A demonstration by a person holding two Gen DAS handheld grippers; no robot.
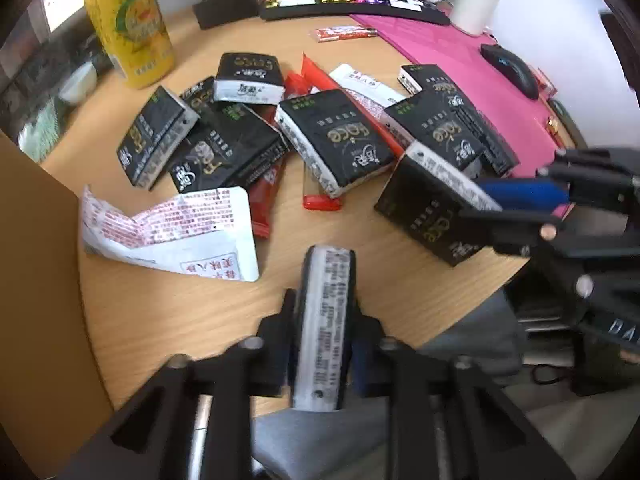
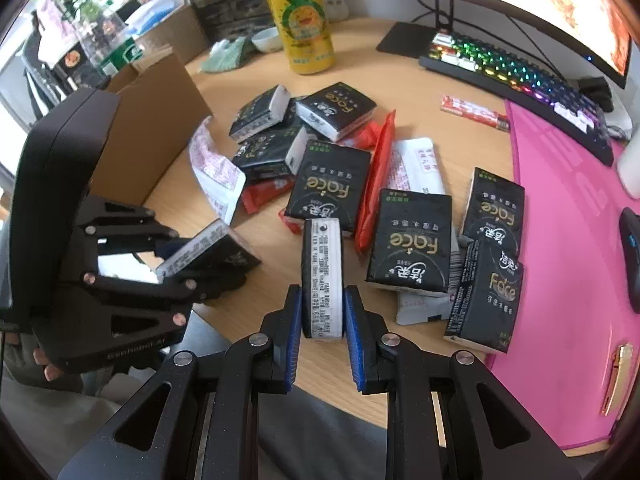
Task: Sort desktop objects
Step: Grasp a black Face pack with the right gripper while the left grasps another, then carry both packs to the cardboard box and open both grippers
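The left gripper (image 1: 322,340) pinches 1 black tissue pack (image 1: 325,320) on edge between its fingers, over the near edge of the worktop (image 1: 192,312). The right gripper (image 2: 322,320) likewise pinches another pack (image 2: 322,276), its white printed side facing the camera, blue pads pressed to both faces.

From the right wrist view, the left gripper (image 2: 200,264) sits to the left, beside a brown cardboard box (image 2: 156,120), with its pack (image 2: 208,252) tilted.

More black packs lie in a loose heap (image 2: 328,188) mid-worktop, mixed with red sachets (image 2: 378,176) and white printed pouches (image 1: 180,232). 3 packs lie near the pink mat (image 2: 568,216), 1 of them overlapping its edge.

A yellow can (image 2: 298,16) stands upright behind the heap. A lit keyboard (image 2: 516,80) lies at the back right, a black mouse (image 1: 510,70) on the mat.
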